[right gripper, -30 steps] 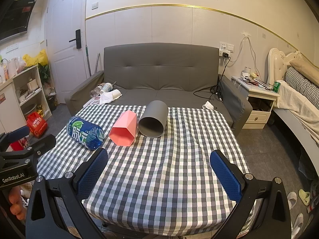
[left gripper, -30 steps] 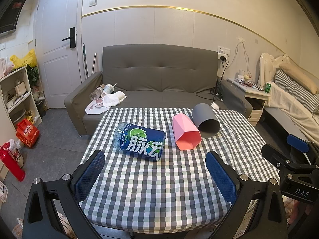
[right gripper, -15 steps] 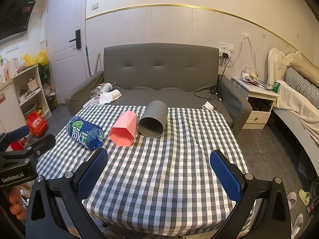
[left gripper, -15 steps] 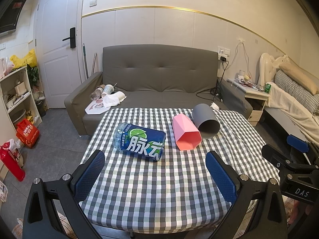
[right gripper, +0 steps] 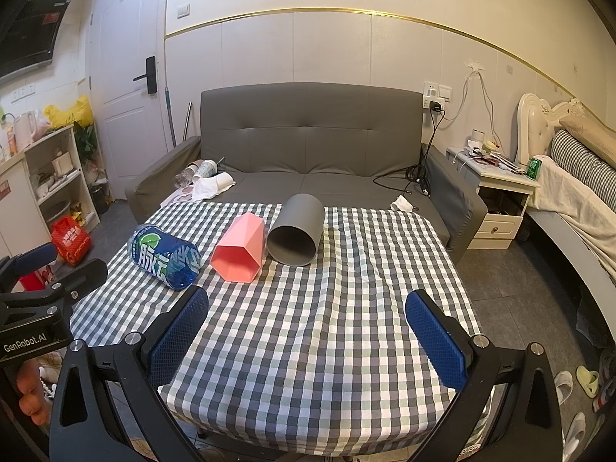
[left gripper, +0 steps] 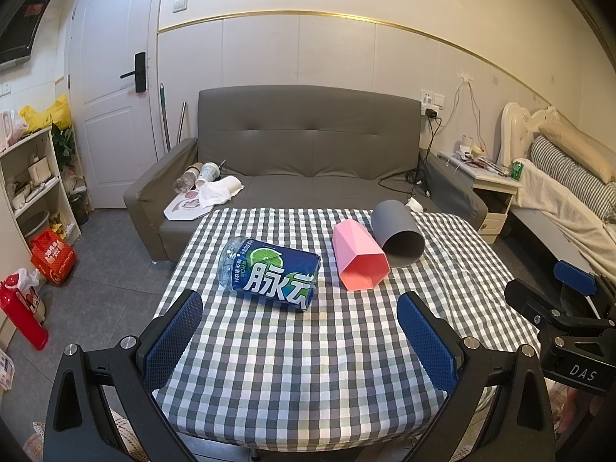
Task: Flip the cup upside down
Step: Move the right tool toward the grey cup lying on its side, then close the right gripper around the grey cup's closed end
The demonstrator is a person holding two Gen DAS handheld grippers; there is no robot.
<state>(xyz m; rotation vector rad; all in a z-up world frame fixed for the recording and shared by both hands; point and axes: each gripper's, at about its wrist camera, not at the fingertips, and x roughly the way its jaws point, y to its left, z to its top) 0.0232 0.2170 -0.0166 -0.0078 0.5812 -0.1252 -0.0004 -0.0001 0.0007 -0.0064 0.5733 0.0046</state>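
A: Anything moved since a second ago?
B: Nothing; left claw (left gripper: 299, 331) and right claw (right gripper: 307, 325) hover released, empty.
A: The cups?
B: On the worktop (right gripper: 327, 331), lying down, mouths toward us: pink cup (right gripper: 238, 248) at eleven o'clock of the right claw, grey cup (right gripper: 296, 231) at twelve, nearer it. Bases hidden.

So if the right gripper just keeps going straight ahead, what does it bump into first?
Probably the grey cup, lying on its side nearly dead ahead of the open right gripper. Only bare checked tablecloth lies before it. The pink cup sits just left of that line, though depth is hard to judge.
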